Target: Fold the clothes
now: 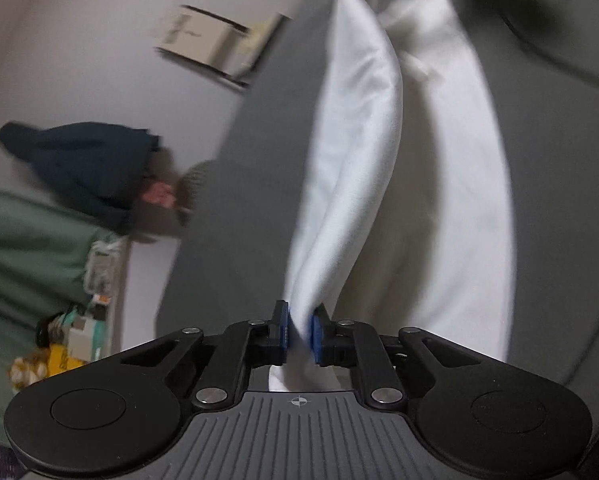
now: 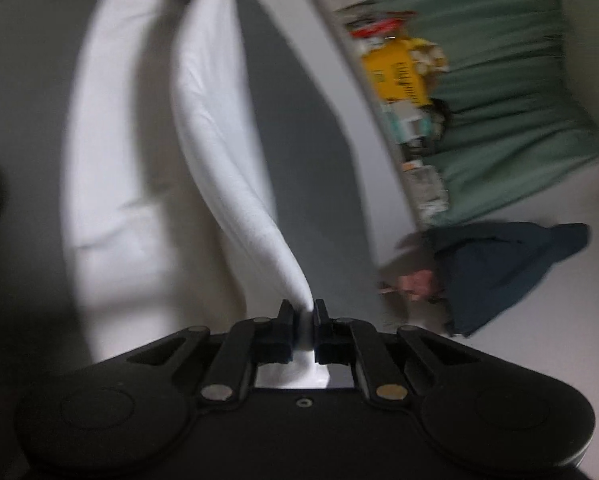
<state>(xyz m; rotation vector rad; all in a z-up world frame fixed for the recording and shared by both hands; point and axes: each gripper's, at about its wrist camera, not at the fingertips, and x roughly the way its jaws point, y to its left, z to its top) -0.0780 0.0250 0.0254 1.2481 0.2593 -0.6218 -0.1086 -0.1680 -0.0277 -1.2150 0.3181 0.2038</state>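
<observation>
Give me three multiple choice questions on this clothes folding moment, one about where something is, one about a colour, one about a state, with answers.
1. Where is the white garment stretched?
A. between the two grippers
B. inside a basket
C. over a chair

2. What colour is the surface beneath it?
A. red
B. grey
C. yellow

3. What state is the left gripper in?
A. wide open, holding nothing
B. shut on the garment
C. out of view

Answers: 1 A, the cloth runs from the left gripper up to the right gripper, whose own view shows the same. 2 B, plain grey shows on both sides. 3 B, its blue pads pinch bunched white cloth.
</observation>
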